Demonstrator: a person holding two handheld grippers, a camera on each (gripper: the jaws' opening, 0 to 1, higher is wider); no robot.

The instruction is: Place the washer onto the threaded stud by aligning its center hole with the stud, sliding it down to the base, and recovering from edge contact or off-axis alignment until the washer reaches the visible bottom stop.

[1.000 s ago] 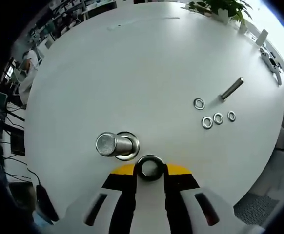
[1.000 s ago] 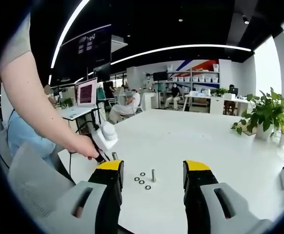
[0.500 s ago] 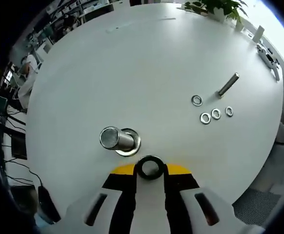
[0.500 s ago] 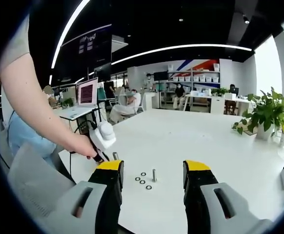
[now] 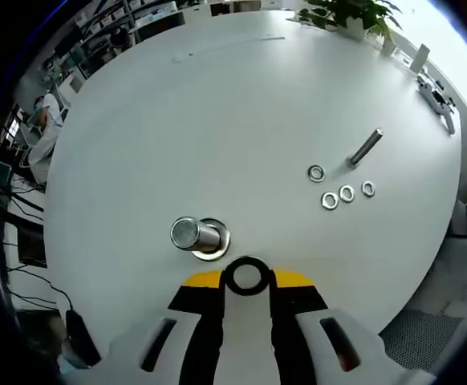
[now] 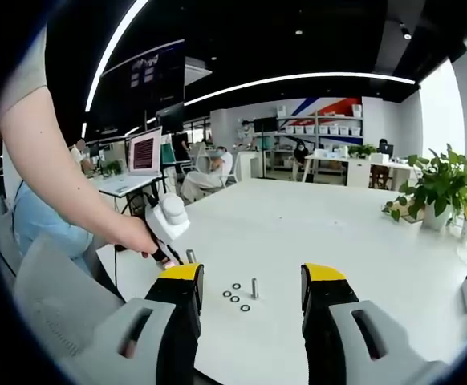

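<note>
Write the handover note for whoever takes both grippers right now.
Left gripper: shut on the washer, held above the table just short of the threaded stud.
Right gripper: open, holding nothing.
One washer already sits at the stud's base; four loose washers and a spare stud lie further away.
Left: centre the hole over the stud and slide it down.

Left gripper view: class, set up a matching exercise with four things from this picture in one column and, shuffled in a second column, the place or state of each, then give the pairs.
Things:
1. dark washer
2. upright stud
3. loose bolt
4. four small washers

States:
A. lying on its side on the white table
B. held between the left gripper's jaws
C. scattered flat beside the bolt
D. standing on a round base

Pairs: 1-B, 2-D, 3-A, 4-C
</note>
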